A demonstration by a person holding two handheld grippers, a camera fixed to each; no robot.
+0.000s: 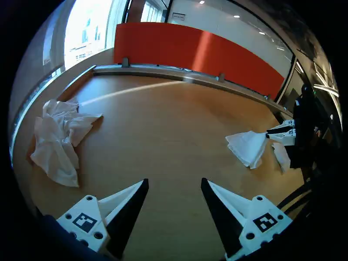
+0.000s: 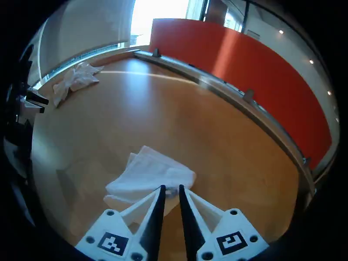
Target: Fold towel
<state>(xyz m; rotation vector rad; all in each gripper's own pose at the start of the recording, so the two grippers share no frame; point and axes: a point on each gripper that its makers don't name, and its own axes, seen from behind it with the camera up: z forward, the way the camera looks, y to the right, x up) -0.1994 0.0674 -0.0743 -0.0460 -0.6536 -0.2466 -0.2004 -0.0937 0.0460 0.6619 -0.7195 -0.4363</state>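
Wood table (image 1: 174, 122), orange partition (image 1: 195, 52) behind. Right gripper (image 2: 171, 193) jaws narrow, pinching the near edge of a folded towel (image 2: 150, 174); in the left gripper view that towel sits by the table's right-hand side. Left gripper (image 1: 174, 187) jaws wide, nothing between them, over bare wood. Crumpled towel (image 1: 58, 139) lies well apart, at the far left edge. Judgement: one towel looks folded and only needs setting down; the crumpled one is untouched, so roughly halfway.
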